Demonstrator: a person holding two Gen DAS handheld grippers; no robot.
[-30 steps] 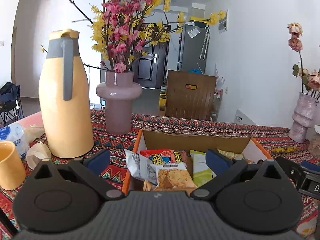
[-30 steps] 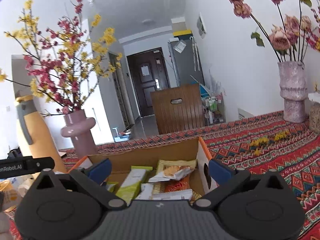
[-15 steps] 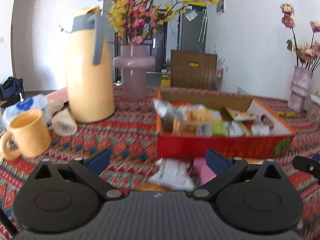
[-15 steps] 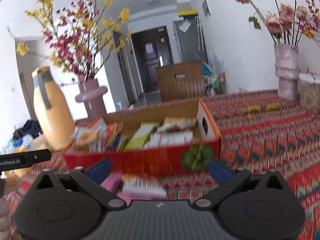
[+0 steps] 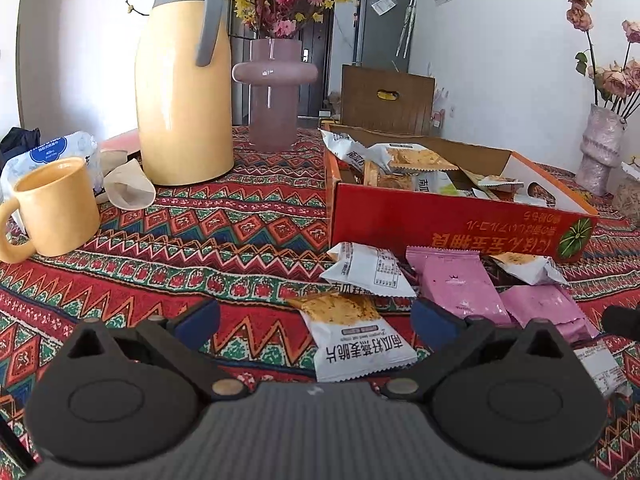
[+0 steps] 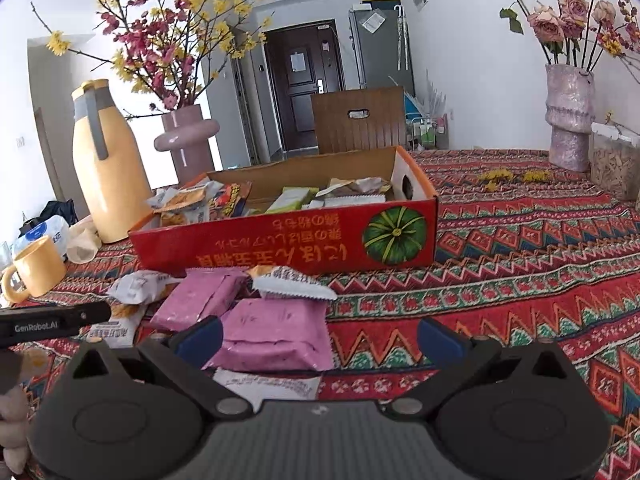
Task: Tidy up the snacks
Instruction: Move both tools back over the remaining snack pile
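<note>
Picking one loose packet at a time looks wisest: the left gripper [image 5: 314, 318], jaws apart and empty, hovers over a crinkly white oat-crisp packet [image 5: 352, 336]; the right gripper [image 6: 318, 334], likewise spread, faces a glossy pink packet [image 6: 276, 334] near the red cardboard box [image 6: 288, 246].

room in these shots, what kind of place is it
Most likely a home dining or living area: a table under a patterned cloth holds a flower vase, a yellow thermos jug and a mug, with a dark entry door and a fridge behind.
</note>
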